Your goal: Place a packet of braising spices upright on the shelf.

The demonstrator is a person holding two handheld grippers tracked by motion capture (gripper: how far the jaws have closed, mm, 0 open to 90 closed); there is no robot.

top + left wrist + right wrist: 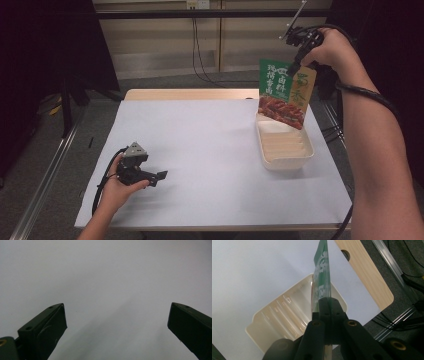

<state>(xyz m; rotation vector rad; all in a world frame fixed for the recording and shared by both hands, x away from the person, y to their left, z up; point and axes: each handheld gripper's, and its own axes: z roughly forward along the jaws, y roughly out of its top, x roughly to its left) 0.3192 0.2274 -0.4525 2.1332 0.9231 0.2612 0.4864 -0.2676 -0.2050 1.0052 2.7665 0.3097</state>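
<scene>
The snack packet [286,91] is green with white lettering on one side, an orange-tan panel on the other, and a red-brown food picture across its bottom. The ribbed tray [285,150] is cream. The counter [200,150] is pale grey-white, bare light wood at its far edge. Both grippers are black.

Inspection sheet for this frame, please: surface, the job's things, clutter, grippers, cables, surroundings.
Surface: white sheet covering a wooden table.
Job's things: green snack pouch hanging above the cream ridged tray; its lower edge overlaps the tray's far end, contact unclear.
Clutter: nothing seen.
Grippers: right gripper shut on the pouch's top edge; left gripper open, low over the sheet.
Cables: black cable along the right forearm; another at the left hand.
Surroundings: grey floor, metal rail, dark curtain.
</scene>
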